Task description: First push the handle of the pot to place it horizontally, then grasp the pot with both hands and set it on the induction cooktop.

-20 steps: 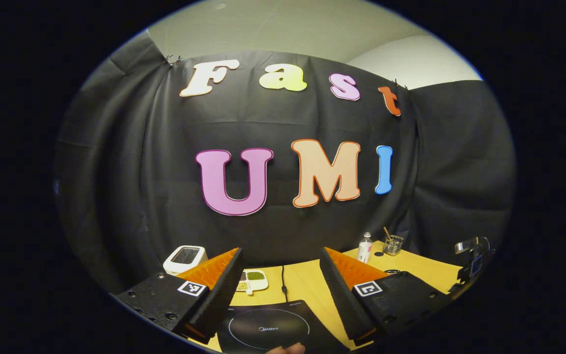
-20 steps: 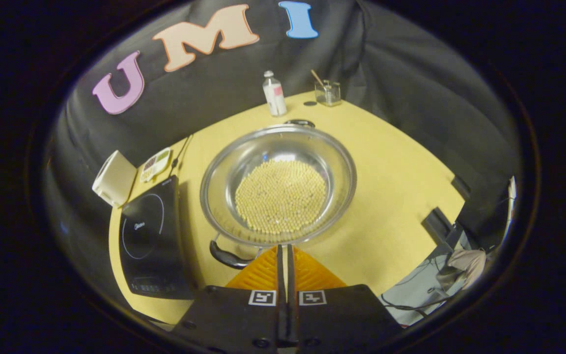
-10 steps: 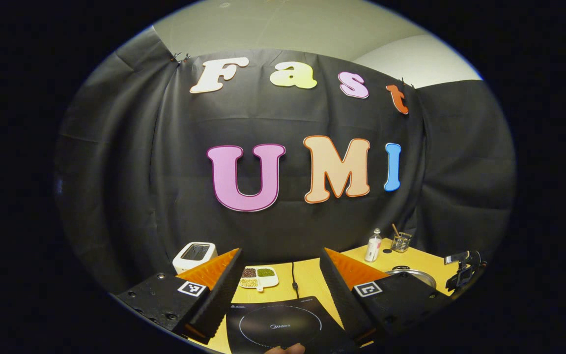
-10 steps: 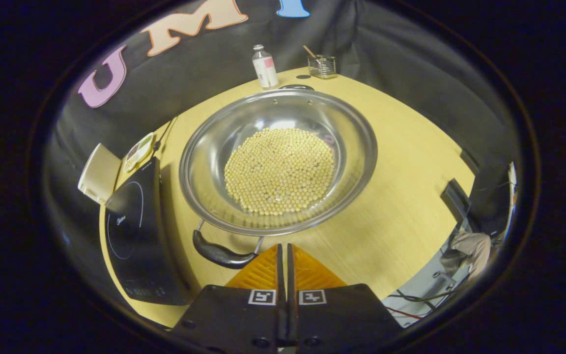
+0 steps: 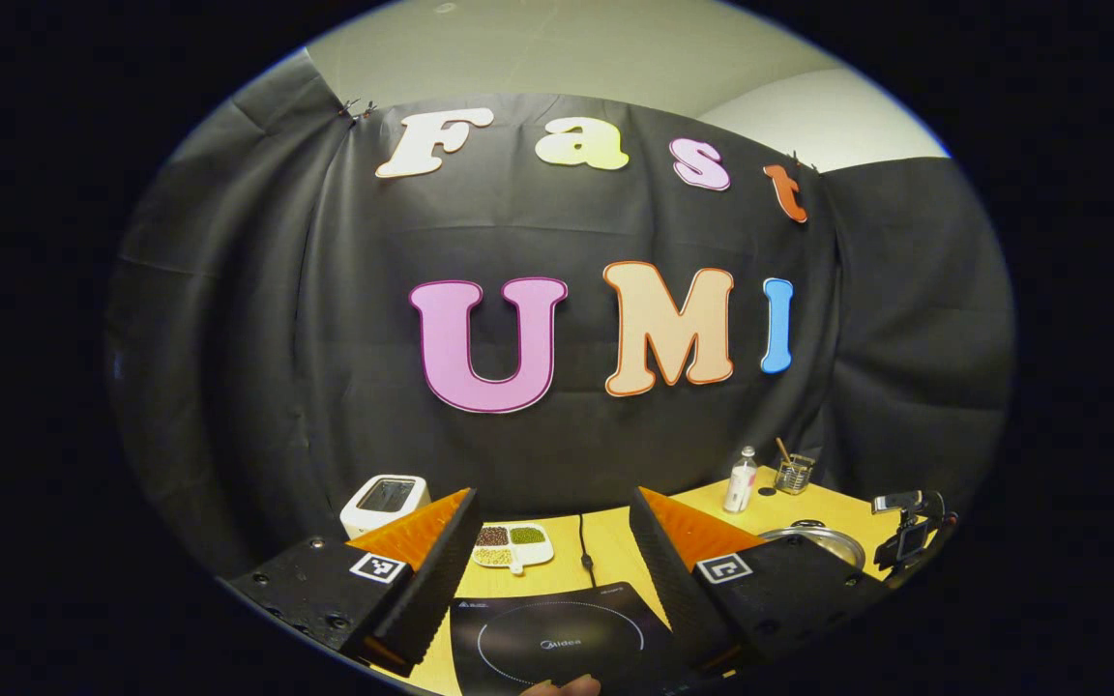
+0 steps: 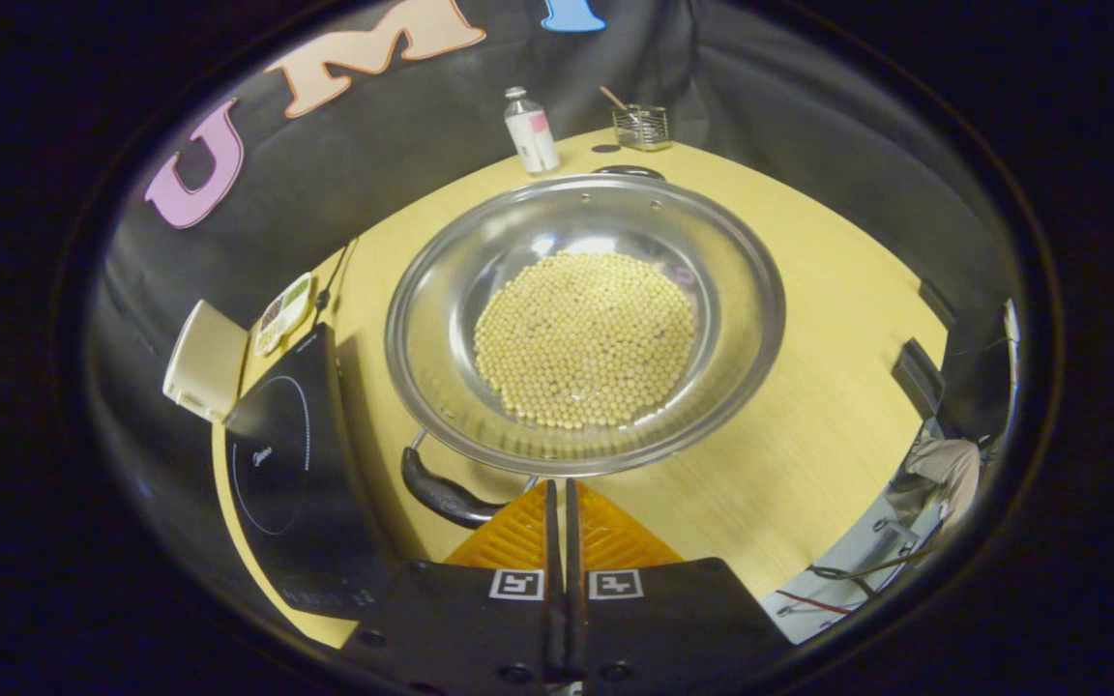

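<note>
The pot (image 6: 584, 324), a wide steel one with a bed of pale beans (image 6: 584, 340) in its bottom, sits on the yellow table (image 6: 808, 319) to the right of the induction cooktop (image 6: 294, 464), so the carry has not begun and the placing is all still to do. The right gripper (image 6: 557, 498) hovers above the pot's near rim with its jaws closed together on nothing, their tips just right of the near black handle (image 6: 443, 495), which lies at a slant toward the cooktop; I judge this to be the pushing step, with the handle not yet square (a second handle (image 6: 627, 172) peeks over the far rim). The left gripper (image 5: 552, 527) is held well to the left over the cooktop (image 5: 557, 640), jaws wide apart and empty, with the pot's rim (image 5: 813, 538) just visible to its right. Room for the move looks fair: a strip of bare table lies between pot and cooktop, and the cooktop's top is bare. Farther off stand a white toaster (image 6: 206, 360) and a small divided dish (image 6: 284, 311) at the far left, and a bottle (image 6: 530, 130) and a glass (image 6: 642, 126) behind the pot. The table's right edge lies near the pot, so pushing should go leftward.
</note>
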